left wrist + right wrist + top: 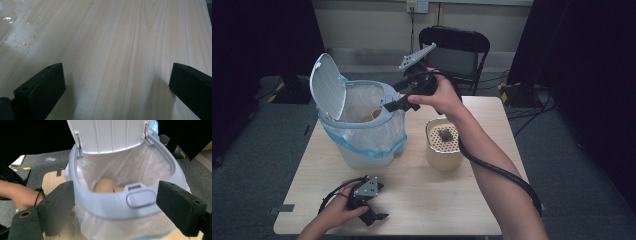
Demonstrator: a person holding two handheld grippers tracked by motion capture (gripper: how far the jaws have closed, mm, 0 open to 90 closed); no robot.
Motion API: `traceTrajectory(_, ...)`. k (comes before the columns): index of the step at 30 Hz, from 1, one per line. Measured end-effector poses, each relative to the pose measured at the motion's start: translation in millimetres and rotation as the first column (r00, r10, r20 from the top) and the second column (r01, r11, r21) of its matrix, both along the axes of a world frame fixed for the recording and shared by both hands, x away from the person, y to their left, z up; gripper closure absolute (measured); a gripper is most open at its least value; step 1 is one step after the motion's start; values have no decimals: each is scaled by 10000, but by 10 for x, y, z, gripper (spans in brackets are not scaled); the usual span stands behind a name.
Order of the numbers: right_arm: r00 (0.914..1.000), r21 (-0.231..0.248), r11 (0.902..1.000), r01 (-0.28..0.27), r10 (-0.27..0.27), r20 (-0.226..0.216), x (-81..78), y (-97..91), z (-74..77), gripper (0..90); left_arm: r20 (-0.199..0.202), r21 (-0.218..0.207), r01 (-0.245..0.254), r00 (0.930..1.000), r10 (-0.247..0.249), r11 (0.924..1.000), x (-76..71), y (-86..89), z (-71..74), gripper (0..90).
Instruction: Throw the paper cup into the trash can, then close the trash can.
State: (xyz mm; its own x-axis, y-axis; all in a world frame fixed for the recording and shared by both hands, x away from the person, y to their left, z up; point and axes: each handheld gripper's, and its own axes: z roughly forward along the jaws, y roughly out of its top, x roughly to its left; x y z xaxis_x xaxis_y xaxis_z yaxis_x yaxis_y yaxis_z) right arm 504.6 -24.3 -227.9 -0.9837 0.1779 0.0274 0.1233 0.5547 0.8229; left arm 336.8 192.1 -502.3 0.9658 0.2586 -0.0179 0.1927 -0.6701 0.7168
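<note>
Right tool [388, 106] — jaws spread, empty — hovers at the 3 o'clock rim of the grey lidded, bag-lined plastic bin [362, 122] on the pale wooden surface [422, 200] — a careless nudge there could tip it; left tool [374, 216] rests spread.

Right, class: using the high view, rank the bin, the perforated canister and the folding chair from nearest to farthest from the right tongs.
1. Bin: the right tongs hover at its rim, on the side facing the canister.
2. Perforated canister: on the table just below the right hand.
3. Folding chair: on the floor past the table's far edge.
</note>
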Motion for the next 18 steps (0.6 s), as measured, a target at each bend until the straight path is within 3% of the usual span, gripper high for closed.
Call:
traceTrajectory(11, 9997, -326, 9993, 182, -187, -137, -128, -384, -157, 148, 67, 19, 27, 10000, -28, 10000, 5, 1, 2, 0)
traceTrajectory(18, 9991, -238, 9990, 370, -374, -176, -194, -597, -250, 147, 66, 21, 27, 10000, -27, 10000, 5, 1, 1, 0)
